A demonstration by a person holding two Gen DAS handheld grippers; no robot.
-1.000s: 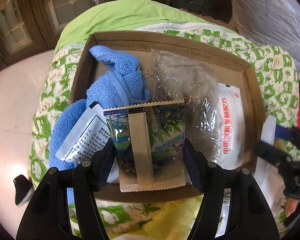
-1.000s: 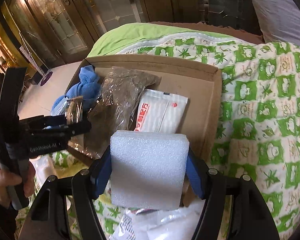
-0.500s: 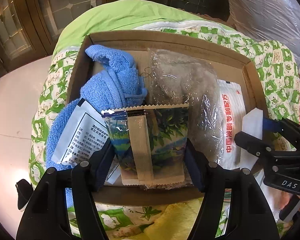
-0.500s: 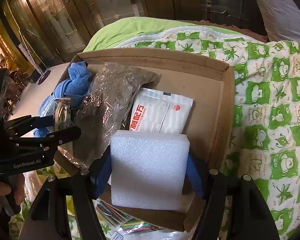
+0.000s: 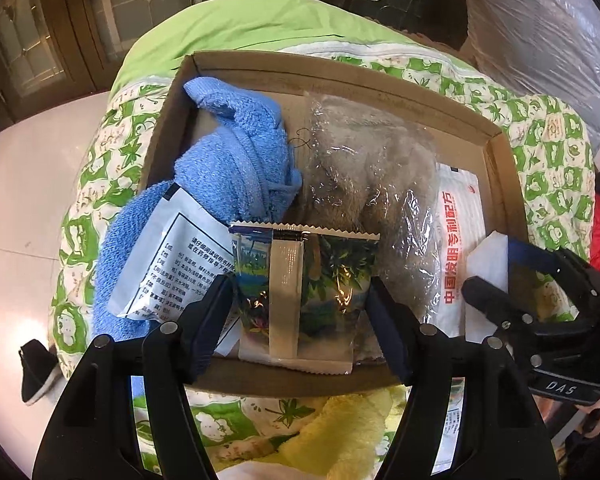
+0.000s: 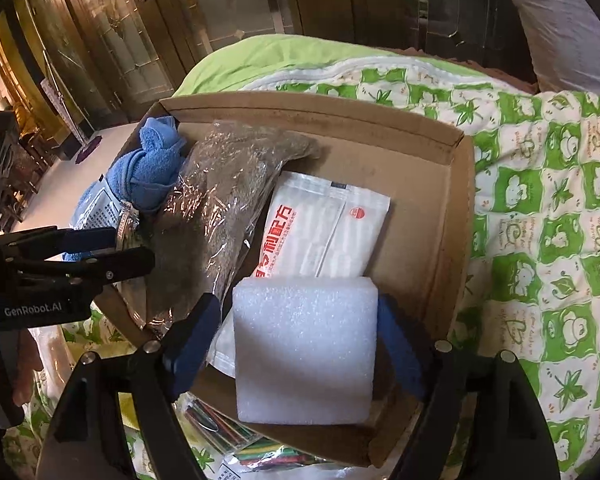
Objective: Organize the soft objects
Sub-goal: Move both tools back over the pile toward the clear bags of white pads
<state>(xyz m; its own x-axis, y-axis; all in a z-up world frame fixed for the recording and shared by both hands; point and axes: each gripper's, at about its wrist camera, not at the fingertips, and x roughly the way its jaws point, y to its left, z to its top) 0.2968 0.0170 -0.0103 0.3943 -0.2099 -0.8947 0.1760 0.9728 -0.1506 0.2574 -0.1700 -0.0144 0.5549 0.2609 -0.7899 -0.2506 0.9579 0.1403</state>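
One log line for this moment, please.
left tool: gripping snack packet over box | right tool: jaws just opening, foam block between, in box

A blue terry towel (image 5: 236,160) lies bunched in the far left corner of the cardboard box (image 5: 340,76), beside a brownish plush item sealed in clear crinkled plastic (image 5: 372,184) that runs down the box's middle. A flat white sachet with red characters (image 6: 320,228) lies on the box floor to its right, and a white packet with black print (image 5: 168,264) leans on the towel's near end. A glossy leaf-printed pouch (image 5: 304,296) stands upright at the near wall, and a white foam block (image 6: 304,348) rests over the near right corner.
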